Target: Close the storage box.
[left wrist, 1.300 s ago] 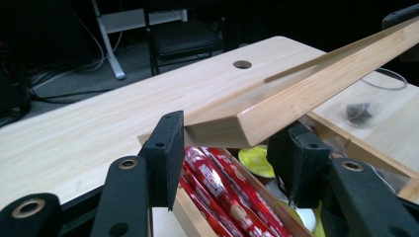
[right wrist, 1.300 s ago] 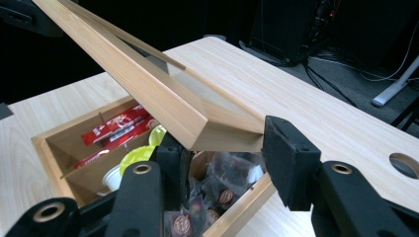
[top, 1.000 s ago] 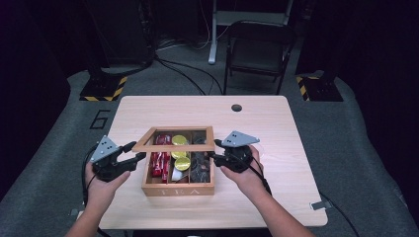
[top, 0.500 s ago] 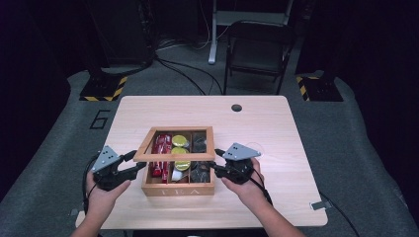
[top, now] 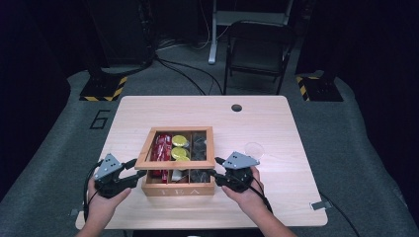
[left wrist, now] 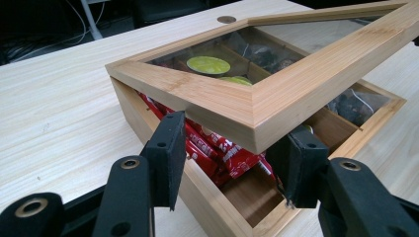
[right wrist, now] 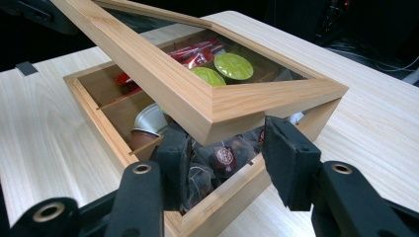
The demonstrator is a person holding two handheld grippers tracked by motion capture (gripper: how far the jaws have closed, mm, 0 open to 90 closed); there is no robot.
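Holding a hinged lid [top: 180,129] partway up over a wooden box [top: 179,190] marked TEA. The box sits mid-surface [top: 276,128], toward the person's edge. The lid is a wood frame with a clear pane, tilted, its front edge off the box rim.

Left gripper [top: 138,167] is at the lid's front-left corner. In the left gripper view its fingers [left wrist: 168,148] stand a moderate gap apart, and they have just been closing a little. The corner sits at their tips and seems to rest on them rather than be pinched.

Right gripper [top: 213,168] is at the front-right corner. Its fingers [right wrist: 291,158] are likewise parted, one reaching inside the box wall, one outside, with the lid corner riding above.

Contents are red packets [left wrist: 222,148] in the left compartments, green-topped capsules [left wrist: 207,65] in the middle and dark tea bags [right wrist: 222,155] on the right.

Judged step: easing the lid onto the box.

Risks noted:
- The lid is carried on tips only. If either hand draws back too soon, the corner could slide off, drop and rattle the pane.
- Uneven hands would rack the frame and strain the hinge side.
- The inner right finger could be trapped between lid and rim if it is not withdrawn before the lid lands.
- The red packets stand high near the front-left. The lid may pinch one and sit proud.
- Sideways pressure from a finger could shove the box across the surface.
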